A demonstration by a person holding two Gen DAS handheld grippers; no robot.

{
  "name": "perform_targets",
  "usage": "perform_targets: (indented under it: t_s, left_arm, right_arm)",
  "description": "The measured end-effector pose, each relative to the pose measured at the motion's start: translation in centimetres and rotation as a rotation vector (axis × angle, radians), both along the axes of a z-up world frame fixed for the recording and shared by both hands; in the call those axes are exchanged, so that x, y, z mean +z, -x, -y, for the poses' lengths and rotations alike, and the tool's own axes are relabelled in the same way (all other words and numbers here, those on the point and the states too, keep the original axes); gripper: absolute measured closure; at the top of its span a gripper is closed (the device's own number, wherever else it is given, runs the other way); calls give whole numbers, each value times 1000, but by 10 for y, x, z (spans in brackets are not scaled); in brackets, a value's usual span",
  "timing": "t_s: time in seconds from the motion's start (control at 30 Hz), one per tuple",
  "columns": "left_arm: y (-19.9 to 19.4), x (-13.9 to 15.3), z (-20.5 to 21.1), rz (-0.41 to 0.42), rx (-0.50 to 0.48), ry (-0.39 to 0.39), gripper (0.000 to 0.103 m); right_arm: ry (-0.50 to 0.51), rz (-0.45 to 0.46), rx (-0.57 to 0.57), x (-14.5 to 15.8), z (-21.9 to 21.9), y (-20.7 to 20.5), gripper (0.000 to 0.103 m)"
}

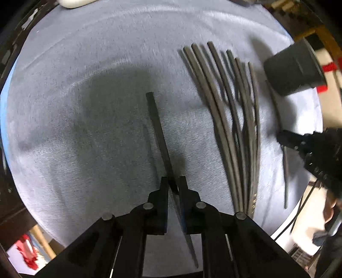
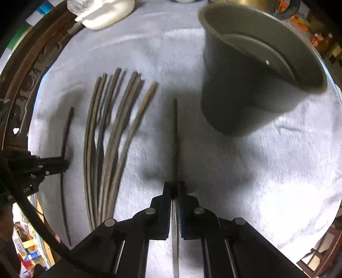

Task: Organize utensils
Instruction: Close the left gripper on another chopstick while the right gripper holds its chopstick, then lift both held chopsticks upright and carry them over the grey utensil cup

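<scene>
In the left wrist view my left gripper [image 1: 173, 181] is shut on a single dark chopstick [image 1: 157, 124] that sticks out ahead over the cloth. To its right a fanned bundle of several chopsticks [image 1: 230, 119] lies flat. My right gripper [image 2: 174, 186] is shut on another thin chopstick [image 2: 175, 136], just left of a dark grey cup [image 2: 252, 81] that leans in the picture. The bundle [image 2: 111, 149] lies left of it. The left gripper [image 2: 64, 164] also shows at the far left with its chopstick [image 2: 66, 130]. The cup [image 1: 295, 68] and the right gripper [image 1: 281, 136] show at the right edge.
A pale grey-blue cloth [image 1: 85, 64] covers the round table. A white object [image 2: 106, 15] sits at the far edge. Dark carved wood [image 2: 21, 85] rims the table on the left. Clutter and boxes stand beyond the table edge.
</scene>
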State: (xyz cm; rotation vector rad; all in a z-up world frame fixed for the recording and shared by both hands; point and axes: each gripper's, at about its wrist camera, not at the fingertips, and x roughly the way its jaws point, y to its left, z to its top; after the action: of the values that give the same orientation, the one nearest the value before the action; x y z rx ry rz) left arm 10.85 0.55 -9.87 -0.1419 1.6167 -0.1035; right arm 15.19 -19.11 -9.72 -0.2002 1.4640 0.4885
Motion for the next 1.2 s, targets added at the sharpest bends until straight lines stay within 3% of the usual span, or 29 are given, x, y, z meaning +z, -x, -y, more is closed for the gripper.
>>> perform_targets:
  t_s: [0.13,0.27,0.43,0.53,0.7,0.83,0.93,1.03,1.2]
  left_arm:
    - [-19,-3,-1,-35,-3,-5,90]
    - [-41,-4,-5,-30,28,-13,93]
    - [-31,-1,-12,25,82,27,96]
    - [-16,16,-22,126,119,42,96]
    - [2,77,-38,427,205,53,96]
    - [14,114,-42,664,287,48,96]
    - [28,134,-38,848,329,-15,96]
    - [41,135,-31,958,344,-79,96]
    - [64,134,-22,1026,339,-152,96]
  right_arm:
    - [-20,-71,-44,-3,2,-14,94]
    - [2,-100,-12,-4,-6,-32,95]
    - [34,-72,41,0,-24,-44,97]
    - [-53,-28,23,14,-27,-25,97]
    - [-282,202,-78,80,-3,3,97]
    - [-375,456,-185,117,25,30,97]
    - [-413,639,-247,132,49,43,97]
    - [-396,792,-280,135,65,51,97]
    - [-352,858,-276,122,65,70,97]
